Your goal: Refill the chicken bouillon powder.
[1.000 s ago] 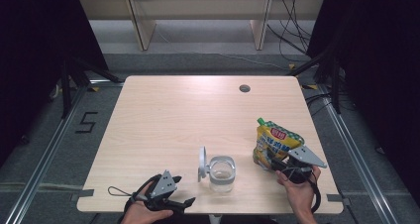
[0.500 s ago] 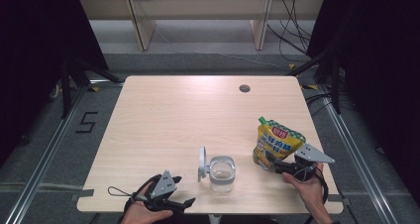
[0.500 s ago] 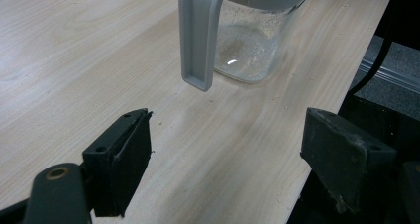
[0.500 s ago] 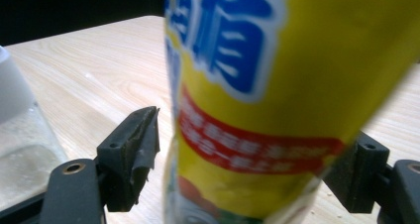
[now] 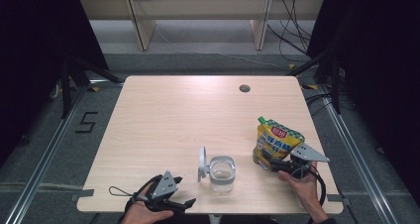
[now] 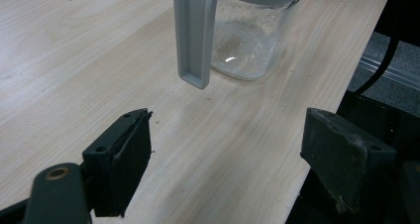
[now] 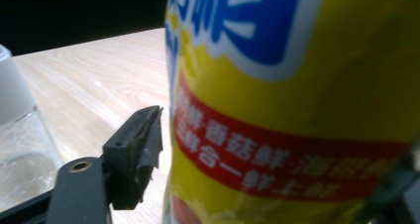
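A yellow pouch (image 5: 278, 138) with a green spout stands upright at the table's right front. In the right gripper view its blue and red label (image 7: 297, 110) sits between the jaws. My right gripper (image 5: 270, 163) is open around the pouch's lower part; its left fingertip (image 7: 141, 140) is just beside the pouch and the other jaw is at the frame's right edge. A clear glass jar (image 5: 221, 173) with a grey flip lid (image 5: 202, 162) standing open is near the front edge. My left gripper (image 5: 179, 204) is open, low at the front edge, and faces the jar (image 6: 247, 40) and its lid (image 6: 194, 40).
The wooden table (image 5: 188, 120) has a round cable hole (image 5: 244, 88) at the back right. Its front edge runs just beside my left gripper (image 6: 230, 154). Shelving legs and cables lie on the floor beyond the table.
My right hand and gripper have shifted slightly to the right at the base of the pouch. The pouch, the jar and the left gripper have stayed put.
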### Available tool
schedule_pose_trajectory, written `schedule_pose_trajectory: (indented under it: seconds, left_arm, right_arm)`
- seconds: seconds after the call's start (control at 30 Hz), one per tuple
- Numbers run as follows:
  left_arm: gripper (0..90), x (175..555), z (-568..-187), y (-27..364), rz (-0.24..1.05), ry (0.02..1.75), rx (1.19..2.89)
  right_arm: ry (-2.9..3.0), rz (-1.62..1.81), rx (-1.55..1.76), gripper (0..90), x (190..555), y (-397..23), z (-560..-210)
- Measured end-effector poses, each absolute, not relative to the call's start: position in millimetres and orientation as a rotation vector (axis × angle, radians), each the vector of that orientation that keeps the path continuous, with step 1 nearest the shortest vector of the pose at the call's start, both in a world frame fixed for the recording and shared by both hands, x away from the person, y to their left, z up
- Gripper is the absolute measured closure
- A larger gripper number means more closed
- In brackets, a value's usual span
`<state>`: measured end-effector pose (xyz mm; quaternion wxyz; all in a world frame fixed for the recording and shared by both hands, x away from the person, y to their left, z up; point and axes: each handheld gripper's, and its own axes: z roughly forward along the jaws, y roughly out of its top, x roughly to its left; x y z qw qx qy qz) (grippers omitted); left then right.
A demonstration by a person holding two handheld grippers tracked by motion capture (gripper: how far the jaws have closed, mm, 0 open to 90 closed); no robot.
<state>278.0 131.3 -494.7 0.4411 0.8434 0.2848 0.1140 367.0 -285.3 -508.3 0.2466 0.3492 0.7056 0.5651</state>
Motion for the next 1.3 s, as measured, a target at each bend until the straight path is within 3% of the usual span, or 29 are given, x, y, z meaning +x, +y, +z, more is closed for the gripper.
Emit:
schedule_pose_trajectory:
  seconds: [0.6,1.3]
  left_arm:
    - [18.9,277.7,-495.3,131.1,0.279,0.702,2.11]
    - [18.9,277.7,-491.7,134.4,0.294,0.707,2.091]
  right_arm:
    - [1.863,1.593,0.977,45.0,375.5,-282.7,-509.3]
    - [1.93,1.436,0.857,50.1,353.2,-274.0,-477.0]
